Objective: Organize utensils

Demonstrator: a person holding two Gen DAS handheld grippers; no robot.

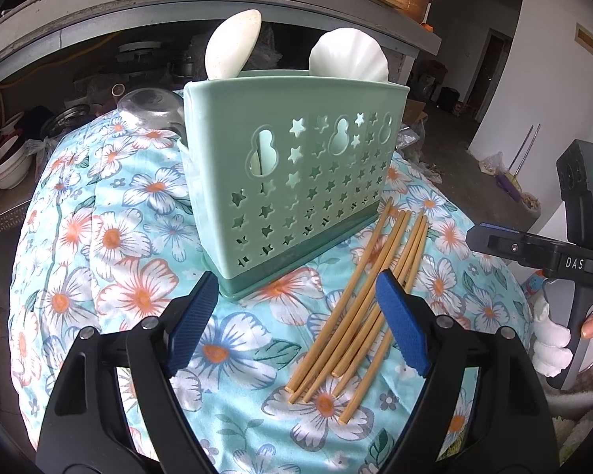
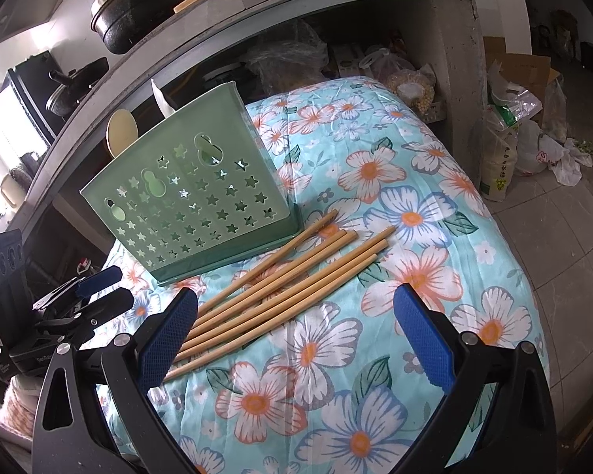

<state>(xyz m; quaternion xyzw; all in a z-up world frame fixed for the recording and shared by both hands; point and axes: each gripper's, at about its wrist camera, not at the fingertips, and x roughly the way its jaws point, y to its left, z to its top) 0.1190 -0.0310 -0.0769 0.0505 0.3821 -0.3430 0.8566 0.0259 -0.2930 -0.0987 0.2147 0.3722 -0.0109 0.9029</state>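
Observation:
A green utensil holder (image 1: 288, 170) with star cut-outs stands on a floral cloth (image 1: 110, 260). Two white spoons (image 1: 233, 45) stick up out of it. Several bamboo chopsticks (image 1: 359, 308) lie loose on the cloth to its right. My left gripper (image 1: 296, 296) is open and empty, just in front of the holder, its right finger over the chopsticks. In the right wrist view the holder (image 2: 189, 197) is at upper left and the chopsticks (image 2: 280, 284) lie in front. My right gripper (image 2: 296, 308) is open and empty, its left finger over the chopstick ends.
The cloth (image 2: 415, 205) covers a rounded table that drops off at all sides. A concrete shelf (image 1: 178, 8) with pots and bowls runs behind. Bags (image 2: 510, 146) stand on the tiled floor at right. The other gripper shows at each view's edge (image 1: 573, 260) (image 2: 71, 300).

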